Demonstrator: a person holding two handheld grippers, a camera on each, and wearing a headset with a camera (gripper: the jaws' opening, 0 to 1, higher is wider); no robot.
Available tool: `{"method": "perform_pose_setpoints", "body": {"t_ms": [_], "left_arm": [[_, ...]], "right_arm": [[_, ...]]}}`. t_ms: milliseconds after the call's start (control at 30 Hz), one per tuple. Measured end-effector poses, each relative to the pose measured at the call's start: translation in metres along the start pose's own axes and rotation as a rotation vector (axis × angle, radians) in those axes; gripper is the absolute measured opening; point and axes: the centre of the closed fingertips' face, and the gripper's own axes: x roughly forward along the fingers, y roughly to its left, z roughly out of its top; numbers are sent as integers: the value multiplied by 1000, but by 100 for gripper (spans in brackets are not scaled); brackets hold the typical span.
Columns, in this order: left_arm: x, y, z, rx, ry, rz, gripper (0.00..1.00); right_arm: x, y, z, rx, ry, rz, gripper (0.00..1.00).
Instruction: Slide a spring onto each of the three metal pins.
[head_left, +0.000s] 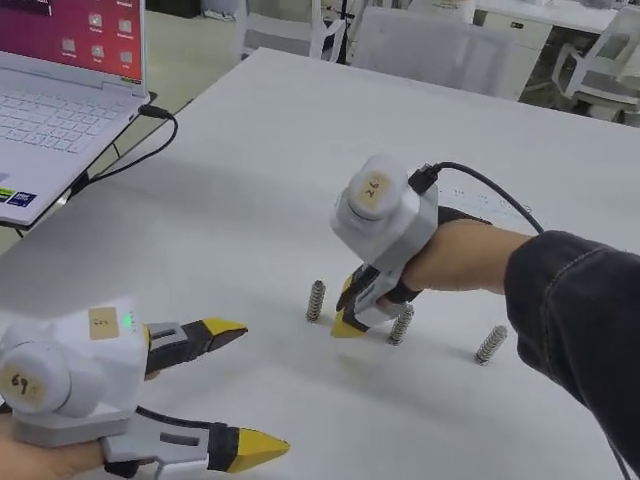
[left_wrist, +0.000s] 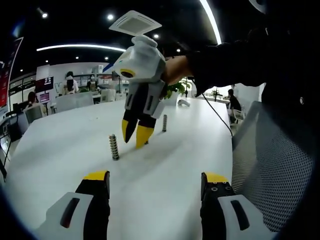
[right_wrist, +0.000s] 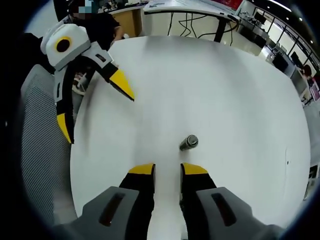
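Three coil springs stand upright on the white table (head_left: 230, 200): a left spring (head_left: 316, 300), a middle spring (head_left: 401, 325) and a right spring (head_left: 490, 344). My right gripper (head_left: 348, 325) points down at the table between the left and middle springs, jaws a narrow gap apart and holding nothing. In the right gripper view its tips (right_wrist: 167, 170) sit just short of one spring (right_wrist: 189, 142), seen end-on. My left gripper (head_left: 245, 390) hovers at the near left, wide open and holding nothing. In the left gripper view (left_wrist: 155, 177) it faces the right gripper (left_wrist: 136, 134) and two springs (left_wrist: 114, 147) (left_wrist: 164, 123).
An open laptop (head_left: 60, 90) sits at the table's far left corner, its black cable (head_left: 150, 150) trailing off the edge. A cable (head_left: 480, 185) runs from the right gripper. White chairs (head_left: 420, 45) stand beyond the table. A grey mesh chair (left_wrist: 270, 165) is behind the person.
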Motion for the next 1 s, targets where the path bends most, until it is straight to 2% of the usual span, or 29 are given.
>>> {"method": "perform_pose_setpoints", "body": {"t_ms": [567, 1000], "left_arm": [[8, -9, 8, 16, -1, -32, 72], [12, -16, 14, 18, -3, -48, 74]], "right_arm": [[-17, 45, -24, 62, -93, -35, 21], [-37, 61, -41, 159, -199, -86, 25]]}}
